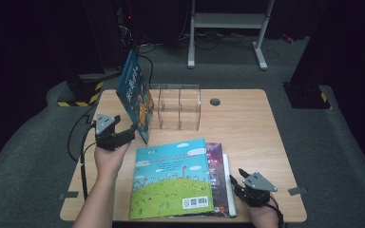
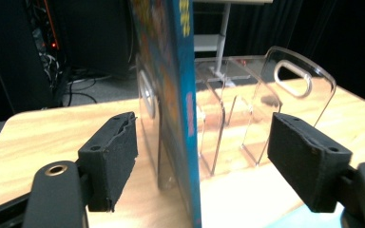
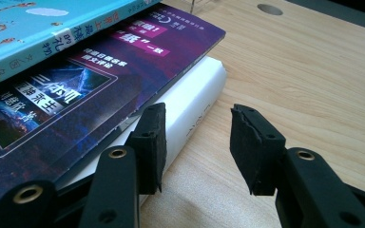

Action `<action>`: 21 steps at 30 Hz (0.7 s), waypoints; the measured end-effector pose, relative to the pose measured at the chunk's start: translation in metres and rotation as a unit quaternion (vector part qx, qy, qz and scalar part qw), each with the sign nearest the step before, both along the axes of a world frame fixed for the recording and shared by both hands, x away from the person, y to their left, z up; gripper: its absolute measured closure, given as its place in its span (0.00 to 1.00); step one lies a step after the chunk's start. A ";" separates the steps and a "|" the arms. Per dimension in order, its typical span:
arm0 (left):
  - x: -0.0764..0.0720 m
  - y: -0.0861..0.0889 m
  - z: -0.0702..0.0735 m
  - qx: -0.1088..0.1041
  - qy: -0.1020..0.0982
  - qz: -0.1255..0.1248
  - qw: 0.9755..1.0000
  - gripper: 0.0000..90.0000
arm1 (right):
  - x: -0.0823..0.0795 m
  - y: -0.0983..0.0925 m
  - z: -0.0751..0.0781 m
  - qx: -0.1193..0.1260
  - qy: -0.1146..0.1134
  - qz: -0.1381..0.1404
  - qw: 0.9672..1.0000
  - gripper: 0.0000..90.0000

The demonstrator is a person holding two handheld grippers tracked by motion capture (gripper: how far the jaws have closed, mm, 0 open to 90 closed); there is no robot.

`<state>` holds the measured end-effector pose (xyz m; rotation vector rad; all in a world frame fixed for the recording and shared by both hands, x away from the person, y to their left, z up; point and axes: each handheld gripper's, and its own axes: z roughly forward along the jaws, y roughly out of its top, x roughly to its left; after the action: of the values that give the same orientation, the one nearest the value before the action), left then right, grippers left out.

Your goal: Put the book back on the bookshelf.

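Blue book (image 1: 135,97): stands upright near the bench's far left corner, leaning on the left wall of the clear rack; its near lower corner lies between the left tongs' jaws.
Blue book writing: yellow characters and an orange cartoon figure on the cover, too small to read.
Left tongs (image 1: 127,134): jaws spread wide, one on each side of the book's edge, neither pad pressing it; in the left gripper view the book (image 2: 180,118) rises between the pads with gaps on both sides.
Left hand (image 1: 108,156): under the tongs, forearm running in from the near edge, tongs pointing right and away toward the rack.
Rack (image 1: 178,107): clear plastic with upright dividers and a slot handle, at the far edge just right of the book.
Stack (image 1: 173,178): three books flat at the near edge; a green-and-sky-blue picture book on top with a code sticker at its near right corner, a purple book (image 3: 76,90) under it with white and pink Chinese titles I cannot make out, a white book (image 3: 190,99) at the bottom.
Right tongs (image 1: 236,181): jaws apart, gripping nothing, left pad just beside the white book's spine, right pad over bare bench.
Right hand (image 1: 261,213): at the near right edge, tongs pointing away and left.
Bench (image 1: 247,123): light wood, a round grey cap near the far edge.
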<state>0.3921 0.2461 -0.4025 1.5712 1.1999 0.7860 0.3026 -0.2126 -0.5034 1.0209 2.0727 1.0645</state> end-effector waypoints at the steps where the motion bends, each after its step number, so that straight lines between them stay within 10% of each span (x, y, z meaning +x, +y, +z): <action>1: -0.001 0.001 -0.002 0.000 0.003 -0.001 1.000 0.26 | 0.000 0.000 0.000 -0.002 0.000 0.001 1.000 0.63; 21: -0.043 0.016 -0.055 -0.010 0.090 -0.029 0.995 0.24 | 0.001 0.001 0.002 0.001 0.008 0.004 1.000 0.62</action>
<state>0.3492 0.2619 -0.4573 1.6811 1.2818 0.6031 0.3035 -0.2118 -0.5016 1.0279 2.0903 1.0661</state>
